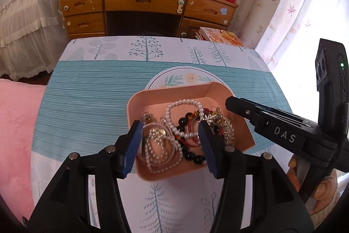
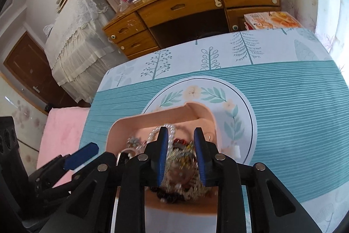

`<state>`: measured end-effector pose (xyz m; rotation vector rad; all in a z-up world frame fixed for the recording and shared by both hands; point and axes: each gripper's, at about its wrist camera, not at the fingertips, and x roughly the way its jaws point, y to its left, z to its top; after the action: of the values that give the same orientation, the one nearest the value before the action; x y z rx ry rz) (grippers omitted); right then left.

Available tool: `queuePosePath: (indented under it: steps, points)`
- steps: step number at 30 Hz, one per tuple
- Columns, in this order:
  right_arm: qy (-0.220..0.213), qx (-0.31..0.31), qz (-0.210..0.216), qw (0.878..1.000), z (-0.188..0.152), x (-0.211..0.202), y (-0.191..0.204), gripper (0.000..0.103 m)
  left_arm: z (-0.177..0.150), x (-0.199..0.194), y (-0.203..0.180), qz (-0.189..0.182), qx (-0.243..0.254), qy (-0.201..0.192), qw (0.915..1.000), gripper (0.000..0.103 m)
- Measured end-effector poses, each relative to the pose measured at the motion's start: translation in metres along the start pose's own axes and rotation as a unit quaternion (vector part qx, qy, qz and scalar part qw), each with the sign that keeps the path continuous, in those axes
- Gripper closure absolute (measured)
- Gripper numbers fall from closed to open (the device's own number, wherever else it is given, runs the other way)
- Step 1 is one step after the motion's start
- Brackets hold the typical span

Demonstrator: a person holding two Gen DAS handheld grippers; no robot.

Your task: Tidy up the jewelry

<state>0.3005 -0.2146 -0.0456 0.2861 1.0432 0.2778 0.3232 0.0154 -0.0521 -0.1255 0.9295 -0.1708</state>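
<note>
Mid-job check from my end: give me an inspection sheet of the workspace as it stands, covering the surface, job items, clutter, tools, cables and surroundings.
Surface: table under a teal striped cloth with tree prints and a round floral print.
Job's things: pink tray holding a tangle of jewelry: pearl strands, dark bead bracelet, gold pieces.
Clutter: nothing seen on the cloth beyond the tray.
Tools: left tool open, its jaws astride the pearls; right tool partly open over the pile, grip not clear.
Cables: nothing seen.
Surroundings: wooden desk with bottles and cups, books, curtains, pink cushion.
</note>
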Motion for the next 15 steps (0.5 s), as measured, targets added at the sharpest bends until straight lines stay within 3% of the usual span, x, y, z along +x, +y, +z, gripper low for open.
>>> queuePosePath:
  steps: [6,8,11,15]
  points:
    - [-0.02,-0.034,0.0,0.999,-0.035,-0.049,0.014,0.079,-0.036,-0.051,-0.002,0.015,-0.011,-0.02,0.9996,0.044]
    - [-0.025,-0.048,-0.005,0.999,-0.053,-0.067,0.019,0.078,-0.053,-0.071,-0.002,0.009,-0.021,-0.039,0.999,0.025]
    - [-0.03,-0.067,-0.009,0.997,-0.079,-0.09,0.025,0.077,-0.079,-0.1,-0.005,0.006,-0.034,-0.07,0.9969,0.02]
    - [-0.041,-0.082,-0.011,0.996,-0.115,-0.123,0.03,0.074,-0.108,-0.123,-0.017,0.036,-0.018,-0.07,0.9967,0.011]
